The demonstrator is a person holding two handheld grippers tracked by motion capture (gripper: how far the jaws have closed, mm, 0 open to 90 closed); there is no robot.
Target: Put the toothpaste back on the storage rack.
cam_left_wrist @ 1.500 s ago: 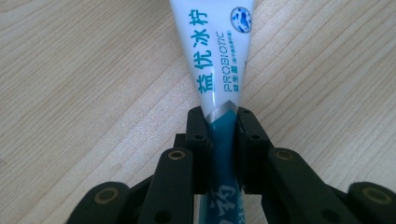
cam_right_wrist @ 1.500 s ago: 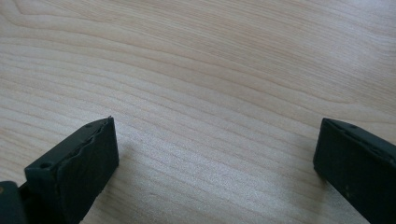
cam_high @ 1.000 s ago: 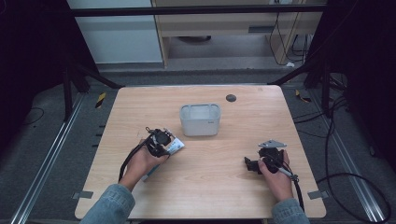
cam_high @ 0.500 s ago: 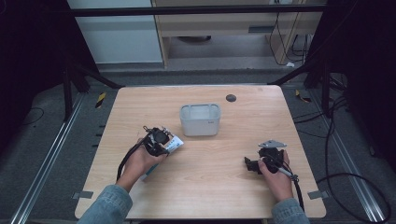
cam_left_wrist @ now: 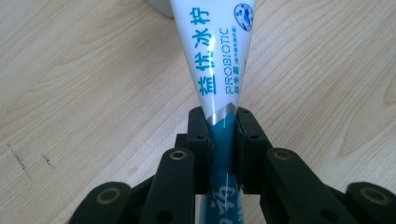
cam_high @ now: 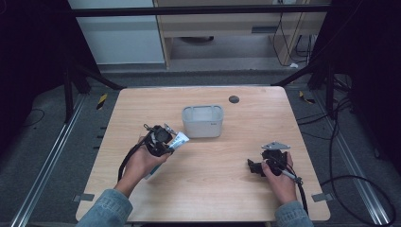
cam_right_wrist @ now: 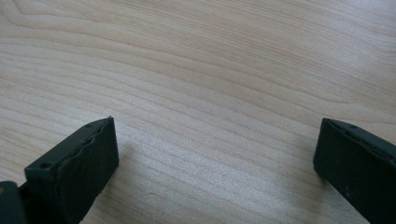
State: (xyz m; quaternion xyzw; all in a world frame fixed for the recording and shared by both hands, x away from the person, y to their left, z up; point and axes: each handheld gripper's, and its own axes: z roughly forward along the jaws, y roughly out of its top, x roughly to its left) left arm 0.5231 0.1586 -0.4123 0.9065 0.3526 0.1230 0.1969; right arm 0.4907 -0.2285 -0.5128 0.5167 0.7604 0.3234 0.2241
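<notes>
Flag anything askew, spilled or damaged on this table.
Nothing is spilled or broken. The one oddity: the toothpaste tube is pinched flat between the jaws of the left gripper. The grey bin stands upright, and the right gripper is open over bare table.

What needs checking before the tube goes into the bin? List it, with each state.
1. Left hand-held gripper shut on the toothpaste tube: ok.
2. Grip holds the tube squarely: ok, though it tapers where pinched.
3. Grey bin upright, opening up: ok.
4. Bin has room inside: cannot tell.
5. Way from the tube to the bin free of other things: ok.
6. Right hand-held gripper open, resting apart on the table: ok.
</notes>
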